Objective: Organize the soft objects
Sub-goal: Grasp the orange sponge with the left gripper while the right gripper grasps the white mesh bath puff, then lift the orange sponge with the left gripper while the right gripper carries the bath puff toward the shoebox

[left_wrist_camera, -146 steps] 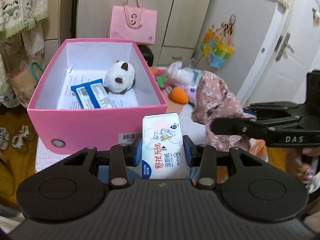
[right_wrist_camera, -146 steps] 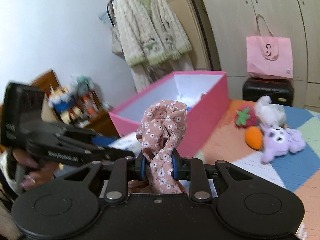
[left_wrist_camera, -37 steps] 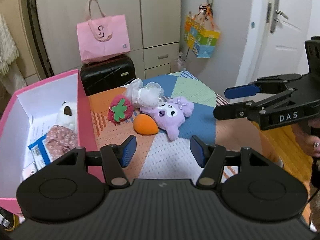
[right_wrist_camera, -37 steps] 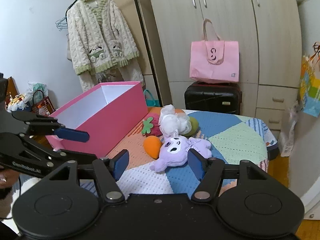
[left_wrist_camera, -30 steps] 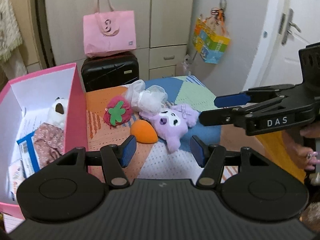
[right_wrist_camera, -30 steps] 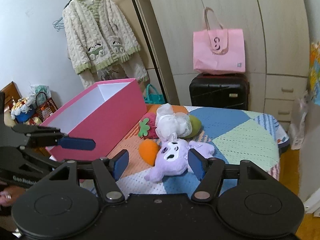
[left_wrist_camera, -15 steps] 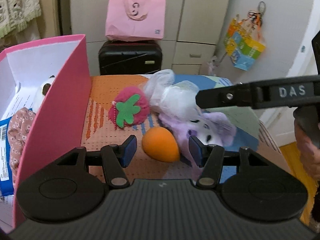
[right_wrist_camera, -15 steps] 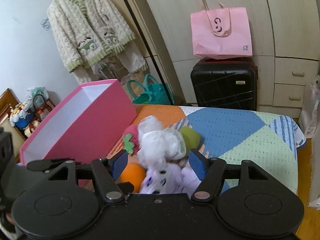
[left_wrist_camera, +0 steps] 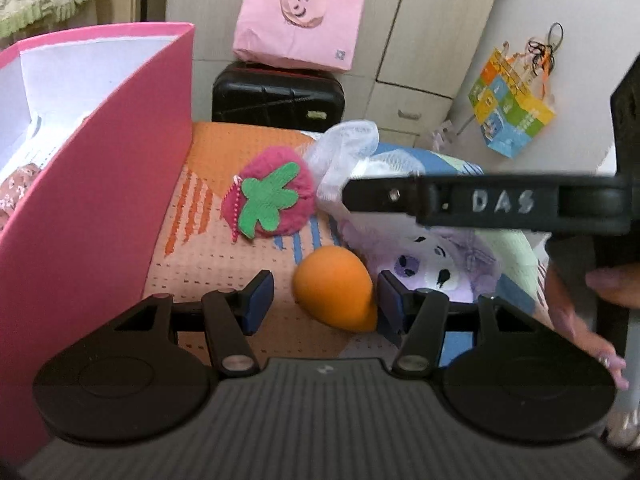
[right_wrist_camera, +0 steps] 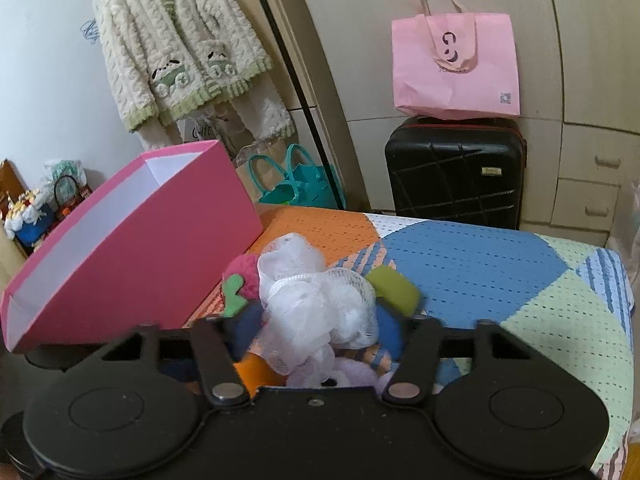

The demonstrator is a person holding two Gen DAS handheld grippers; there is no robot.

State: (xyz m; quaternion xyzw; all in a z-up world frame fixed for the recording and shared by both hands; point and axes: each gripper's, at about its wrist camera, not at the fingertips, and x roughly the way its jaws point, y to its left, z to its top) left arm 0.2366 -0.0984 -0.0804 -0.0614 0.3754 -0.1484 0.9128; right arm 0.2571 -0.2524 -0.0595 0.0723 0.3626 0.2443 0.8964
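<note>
Orange sponge (left_wrist_camera: 334, 288) lies on the patchwork mat (left_wrist_camera: 208, 240) between the spread fingers of the left gripper (left_wrist_camera: 326, 300), off-centre toward the right pad, its pointed end aimed at that pad; the left is judged nearer to it. Right gripper (right_wrist_camera: 316, 332) is wide open astride the white mesh pouf (right_wrist_camera: 316, 300), not yet gripping. Pink box (left_wrist_camera: 92, 216) stands to the left of both.

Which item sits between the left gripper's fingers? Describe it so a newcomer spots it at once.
Start at the pink box on the patchwork mat. To its right, the open left gripper frames an orange egg-shaped sponge. It is smooth and plain, unlike the strawberry plush and purple plush.
</note>
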